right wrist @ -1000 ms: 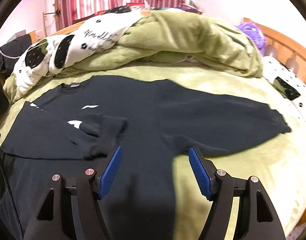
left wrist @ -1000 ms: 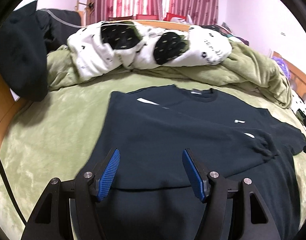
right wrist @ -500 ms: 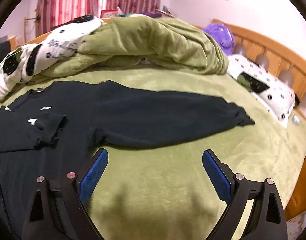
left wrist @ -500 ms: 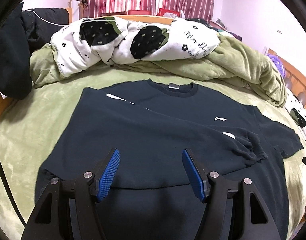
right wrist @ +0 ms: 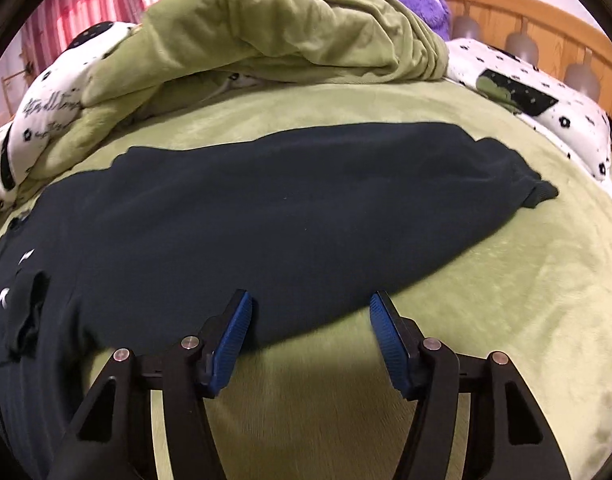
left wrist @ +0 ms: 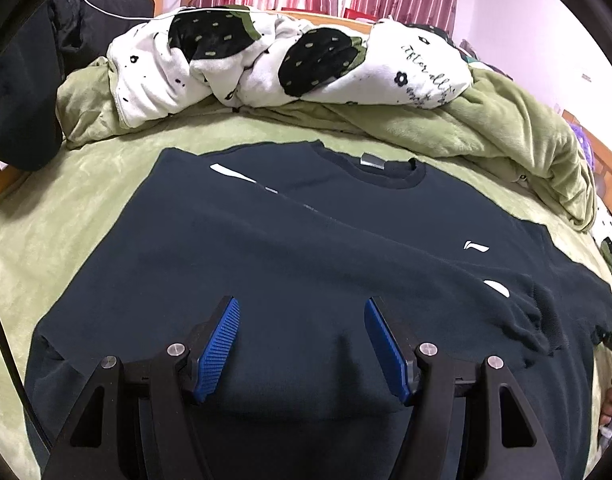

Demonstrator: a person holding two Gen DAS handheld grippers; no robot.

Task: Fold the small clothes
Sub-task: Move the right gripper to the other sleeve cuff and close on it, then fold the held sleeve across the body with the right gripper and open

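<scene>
A dark navy sweatshirt [left wrist: 306,248] lies flat on the green bed cover [left wrist: 66,216], collar toward the far side. One sleeve is folded across the chest, its cuff [left wrist: 533,320] bunched at the right. The other sleeve [right wrist: 306,200] stretches out to the right and ends in a cuff [right wrist: 541,192]. My left gripper [left wrist: 300,308] hovers open over the sweatshirt's body with nothing between its blue pads. My right gripper [right wrist: 310,304] sits low over the near edge of the outstretched sleeve. Its jaws are closing, the pads are still apart, and only the sleeve's edge lies under them.
A heaped green blanket [right wrist: 290,28] and a white quilt with black patches [left wrist: 266,68] fill the bed's far side. Dark clothing [left wrist: 22,80] hangs at the left. A patterned pillow [right wrist: 545,108], a purple plush [right wrist: 417,0] and a wooden headboard [right wrist: 525,12] stand at the right.
My right gripper swung right along the outstretched sleeve and dropped closer to it; its jaws widened, then narrowed. My left gripper sank a little toward the sweatshirt's body, still open.
</scene>
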